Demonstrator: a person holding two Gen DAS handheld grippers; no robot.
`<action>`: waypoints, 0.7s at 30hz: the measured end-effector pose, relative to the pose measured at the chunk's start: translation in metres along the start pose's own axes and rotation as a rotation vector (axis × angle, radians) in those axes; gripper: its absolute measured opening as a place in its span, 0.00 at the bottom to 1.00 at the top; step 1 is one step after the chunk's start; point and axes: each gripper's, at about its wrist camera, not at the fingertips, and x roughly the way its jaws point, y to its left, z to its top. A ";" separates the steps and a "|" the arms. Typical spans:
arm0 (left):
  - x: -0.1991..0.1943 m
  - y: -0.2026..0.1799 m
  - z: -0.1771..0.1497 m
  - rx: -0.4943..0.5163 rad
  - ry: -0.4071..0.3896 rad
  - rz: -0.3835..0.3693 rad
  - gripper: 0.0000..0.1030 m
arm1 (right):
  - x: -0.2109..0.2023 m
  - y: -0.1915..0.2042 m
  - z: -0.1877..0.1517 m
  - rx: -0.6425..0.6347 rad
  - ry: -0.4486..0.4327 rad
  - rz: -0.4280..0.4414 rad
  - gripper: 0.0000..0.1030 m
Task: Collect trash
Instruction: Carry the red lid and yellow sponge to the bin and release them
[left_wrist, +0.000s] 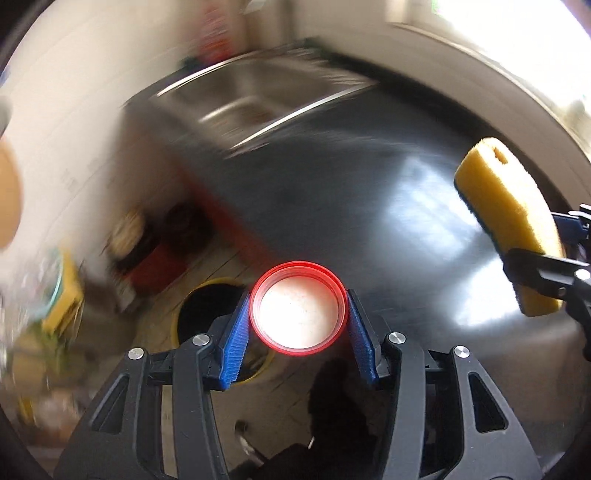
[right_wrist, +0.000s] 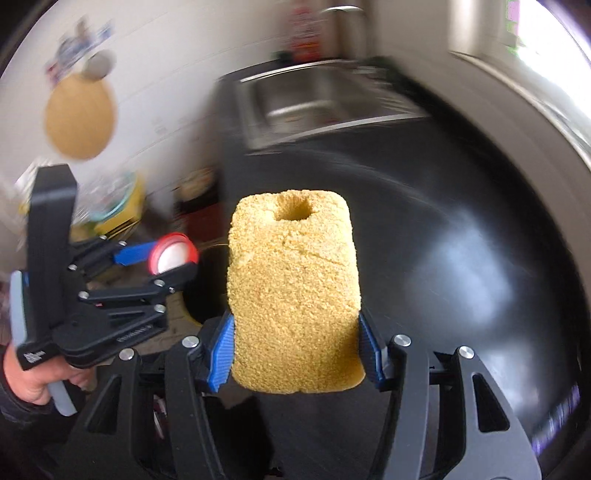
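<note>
Left wrist view: I found my left gripper (left_wrist: 299, 314) clamped on a red cap (left_wrist: 298, 308), blue pads pressing both sides, held above the floor at the dark counter's (left_wrist: 332, 206) edge, with a yellow-rimmed bin (left_wrist: 218, 291) below. Sink (left_wrist: 255, 99) far behind.

Right wrist view: my right gripper (right_wrist: 295, 347) gripped a yellow sponge (right_wrist: 293, 295) upright over the counter. The cap sat to its left.

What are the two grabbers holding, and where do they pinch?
The left gripper pinches a red lid across its rim. The right gripper squeezes a yellow sponge by its sides, near its lower end.
</note>
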 end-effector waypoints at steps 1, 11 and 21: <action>0.006 0.020 -0.005 -0.042 0.010 0.023 0.47 | 0.018 0.017 0.013 -0.038 0.020 0.037 0.54; 0.068 0.147 -0.049 -0.338 0.096 0.112 0.47 | 0.156 0.119 0.071 -0.249 0.203 0.206 0.55; 0.126 0.179 -0.059 -0.427 0.119 0.109 0.47 | 0.229 0.153 0.092 -0.327 0.279 0.196 0.55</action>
